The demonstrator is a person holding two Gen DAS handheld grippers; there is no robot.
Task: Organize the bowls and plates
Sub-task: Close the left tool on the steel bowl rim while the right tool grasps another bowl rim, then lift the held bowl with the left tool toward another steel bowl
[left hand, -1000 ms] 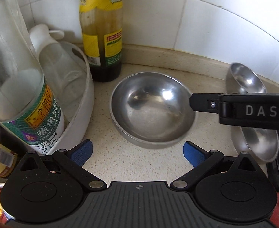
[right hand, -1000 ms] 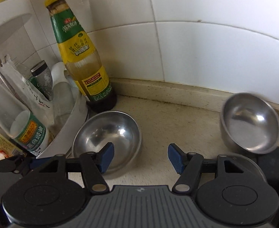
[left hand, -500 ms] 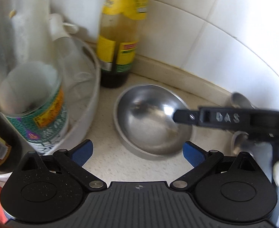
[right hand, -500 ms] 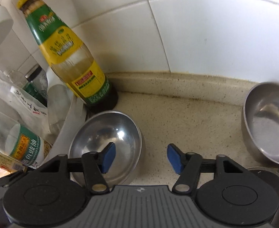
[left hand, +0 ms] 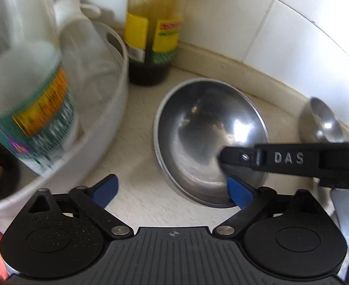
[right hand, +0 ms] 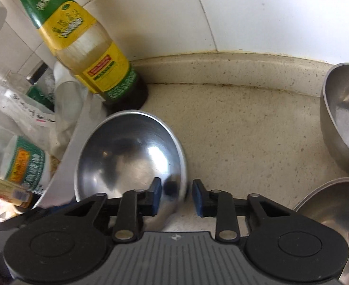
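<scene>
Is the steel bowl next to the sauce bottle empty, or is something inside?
Empty: the steel bowl shows only bare metal and reflections; the right gripper straddles its rim.

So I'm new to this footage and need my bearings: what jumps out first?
A shiny steel bowl sits mid-counter, and the right gripper has its jaws on either side of the near rim, not yet shut. Behind it a yellow-labelled sauce bottle stands against the tiled wall, and a second steel bowl sits at far right.

Three round stainless-steel bowls on show: one by the bottles (right hand: 131,156), one at the far right (right hand: 345,116), a third at bottom right (right hand: 333,204). One yellow-labelled sauce bottle (right hand: 91,47), one green-labelled clear bottle (right hand: 20,159), one white plastic tub (left hand: 108,109).
</scene>
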